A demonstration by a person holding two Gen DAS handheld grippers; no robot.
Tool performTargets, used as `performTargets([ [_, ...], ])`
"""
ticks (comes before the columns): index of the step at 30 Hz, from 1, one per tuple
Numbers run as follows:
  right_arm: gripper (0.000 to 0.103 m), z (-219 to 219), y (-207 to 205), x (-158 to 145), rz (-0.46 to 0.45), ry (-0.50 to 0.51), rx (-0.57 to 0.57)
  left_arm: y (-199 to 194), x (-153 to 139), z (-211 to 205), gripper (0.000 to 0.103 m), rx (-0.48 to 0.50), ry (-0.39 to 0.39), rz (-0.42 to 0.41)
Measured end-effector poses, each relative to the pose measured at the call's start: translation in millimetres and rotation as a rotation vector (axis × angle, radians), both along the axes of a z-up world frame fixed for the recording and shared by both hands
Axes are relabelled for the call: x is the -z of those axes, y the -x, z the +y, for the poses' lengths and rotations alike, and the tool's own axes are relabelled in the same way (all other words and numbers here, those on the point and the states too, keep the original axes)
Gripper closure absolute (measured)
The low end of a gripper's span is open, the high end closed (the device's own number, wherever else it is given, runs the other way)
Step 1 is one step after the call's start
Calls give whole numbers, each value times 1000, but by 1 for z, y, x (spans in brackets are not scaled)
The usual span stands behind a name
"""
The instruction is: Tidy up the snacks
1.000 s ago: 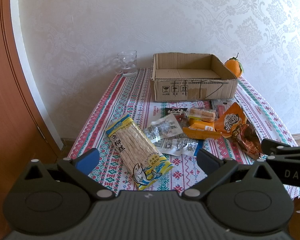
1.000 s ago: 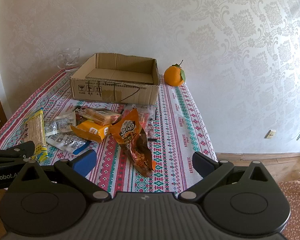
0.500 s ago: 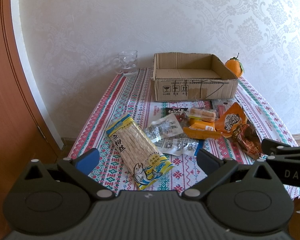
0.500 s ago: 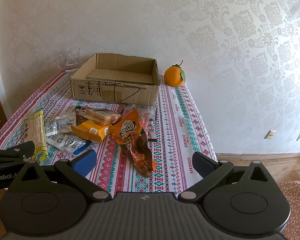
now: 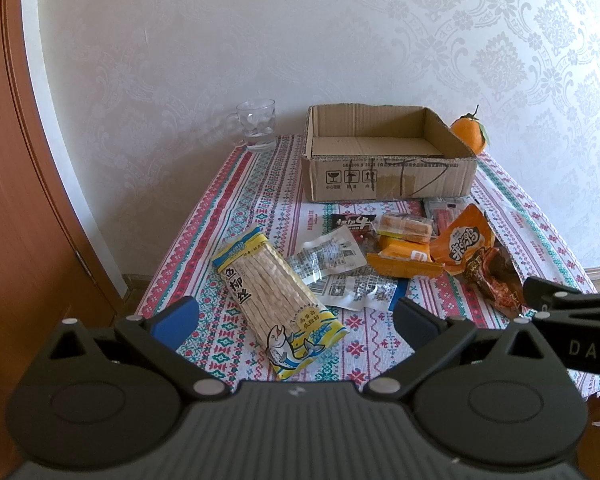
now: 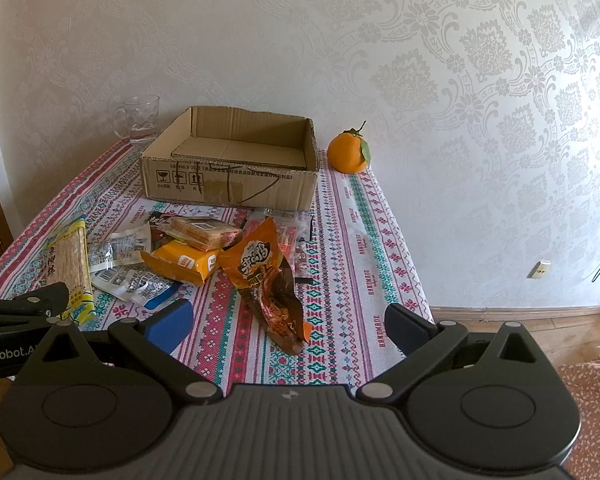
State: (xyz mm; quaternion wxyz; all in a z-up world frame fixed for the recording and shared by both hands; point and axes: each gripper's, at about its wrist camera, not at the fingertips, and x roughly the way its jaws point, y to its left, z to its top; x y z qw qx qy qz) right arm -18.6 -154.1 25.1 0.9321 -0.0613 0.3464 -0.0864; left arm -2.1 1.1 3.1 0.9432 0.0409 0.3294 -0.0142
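Observation:
Several snack packets lie on the patterned tablecloth in front of an empty cardboard box (image 5: pixel 388 160) (image 6: pixel 228 168). A long yellow fish-strip pack (image 5: pixel 274 300) (image 6: pixel 70 264) lies nearest the left gripper. An orange-brown bag (image 5: pixel 480 256) (image 6: pixel 268 280) lies nearest the right gripper. Between them are an orange packet (image 5: pixel 400 260) (image 6: pixel 184 262), a clear biscuit pack (image 5: pixel 406 226) (image 6: pixel 204 232) and silver sachets (image 5: pixel 332 256). My left gripper (image 5: pixel 294 318) is open and empty above the table's near edge. My right gripper (image 6: pixel 288 322) is open and empty at the near right edge.
A glass mug (image 5: pixel 256 124) (image 6: pixel 140 120) stands at the back left and an orange (image 5: pixel 470 134) (image 6: pixel 348 152) at the back right, both against the wall. A wooden door (image 5: pixel 4 200) is at the left. Floor lies right of the table (image 6: pixel 500 320).

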Motion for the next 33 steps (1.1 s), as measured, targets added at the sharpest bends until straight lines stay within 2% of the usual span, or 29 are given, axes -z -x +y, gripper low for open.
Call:
performTargets([
  [23, 0, -1, -8, 1, -2, 2, -25, -9, 4, 2, 1, -11, 24, 23],
  [29, 0, 0, -13, 4, -19, 5, -91, -20, 8, 7, 1, 1, 56, 35],
  [33, 0, -1, -19, 6, -27, 16, -145, -32, 12, 14, 1, -31, 61, 48],
])
